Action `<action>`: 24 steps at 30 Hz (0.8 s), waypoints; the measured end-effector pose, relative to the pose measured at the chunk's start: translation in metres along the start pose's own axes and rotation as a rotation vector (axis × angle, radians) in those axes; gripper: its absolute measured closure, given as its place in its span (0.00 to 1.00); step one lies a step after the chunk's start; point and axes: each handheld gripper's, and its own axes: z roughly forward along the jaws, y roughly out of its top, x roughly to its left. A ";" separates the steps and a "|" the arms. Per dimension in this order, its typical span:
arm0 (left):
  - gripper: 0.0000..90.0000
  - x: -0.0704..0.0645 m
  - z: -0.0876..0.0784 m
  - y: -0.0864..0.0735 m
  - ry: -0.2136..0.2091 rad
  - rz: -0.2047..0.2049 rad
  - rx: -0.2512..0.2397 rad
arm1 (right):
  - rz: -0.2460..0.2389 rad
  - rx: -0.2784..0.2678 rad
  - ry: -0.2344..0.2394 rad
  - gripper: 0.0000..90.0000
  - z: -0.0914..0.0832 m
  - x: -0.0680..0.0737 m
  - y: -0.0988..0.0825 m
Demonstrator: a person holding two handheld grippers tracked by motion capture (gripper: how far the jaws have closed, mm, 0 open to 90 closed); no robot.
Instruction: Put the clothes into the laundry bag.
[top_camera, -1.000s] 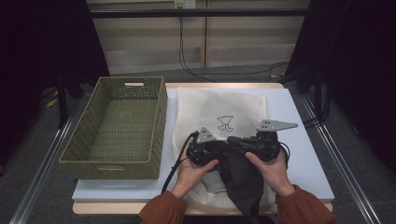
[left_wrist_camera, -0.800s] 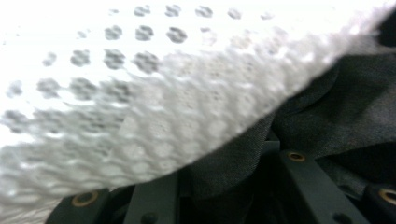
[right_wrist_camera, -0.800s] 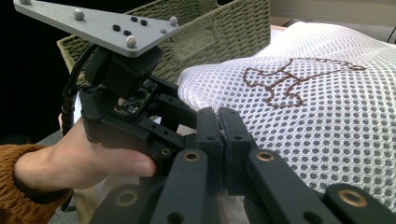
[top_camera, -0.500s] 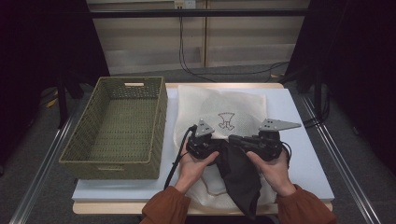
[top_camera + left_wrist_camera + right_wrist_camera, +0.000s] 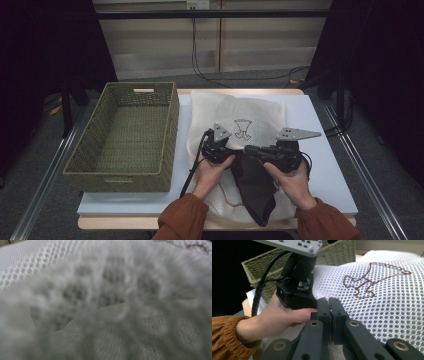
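Mesh bag flat on table, right of basket. My right gripper clamped shut on bag edge, likely holding mouth for dark cloth below. Left gripper buried in mesh; can't tell jaw state. Basket empty beside bag; nothing blocking.
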 end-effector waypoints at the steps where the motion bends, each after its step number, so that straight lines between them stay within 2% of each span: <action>1: 0.76 0.001 0.002 -0.003 -0.024 -0.001 0.009 | 0.004 0.008 -0.003 0.98 0.001 -0.003 -0.002; 3: 0.73 0.001 0.003 -0.010 -0.050 0.010 0.025 | 0.006 0.026 -0.020 0.98 0.003 -0.008 -0.006; 4: 0.71 0.001 0.003 -0.010 -0.050 0.010 0.025 | 0.006 0.026 -0.020 0.98 0.003 -0.008 -0.006; 5: 0.68 0.001 0.002 -0.013 -0.084 0.005 0.025 | 0.013 0.037 -0.026 0.98 0.004 -0.011 -0.009; 10: 0.54 0.000 -0.012 -0.012 -0.104 0.029 0.051 | 0.021 0.058 -0.034 0.98 0.008 -0.014 -0.014; 13: 0.46 0.000 -0.021 -0.013 -0.118 0.036 0.045 | 0.015 0.066 -0.036 0.98 0.009 -0.016 -0.016; 14: 0.45 0.000 -0.030 -0.013 -0.142 0.028 0.029 | 0.018 0.068 -0.037 0.98 0.009 -0.016 -0.016; 17: 0.40 -0.005 -0.042 -0.014 -0.150 0.065 0.031 | 0.022 0.068 -0.040 0.98 0.009 -0.017 -0.017; 18: 0.39 -0.005 -0.042 -0.014 -0.150 0.065 0.031 | 0.021 0.069 -0.040 0.98 0.009 -0.017 -0.017; 19: 0.37 -0.009 -0.049 -0.016 -0.149 0.086 0.030 | 0.022 0.069 -0.041 0.98 0.009 -0.016 -0.017; 20: 0.36 -0.009 -0.049 -0.016 -0.149 0.086 0.030 | 0.022 0.069 -0.041 0.98 0.009 -0.016 -0.017; 21: 0.36 -0.011 -0.055 -0.018 -0.186 0.087 0.022 | 0.020 0.069 -0.042 0.98 0.009 -0.016 -0.017; 23: 0.36 -0.014 -0.062 -0.020 -0.222 0.083 0.006 | 0.019 0.070 -0.041 0.98 0.009 -0.017 -0.017; 24: 0.37 -0.015 -0.065 -0.021 -0.253 0.076 -0.001 | 0.021 0.069 -0.041 0.98 0.010 -0.016 -0.017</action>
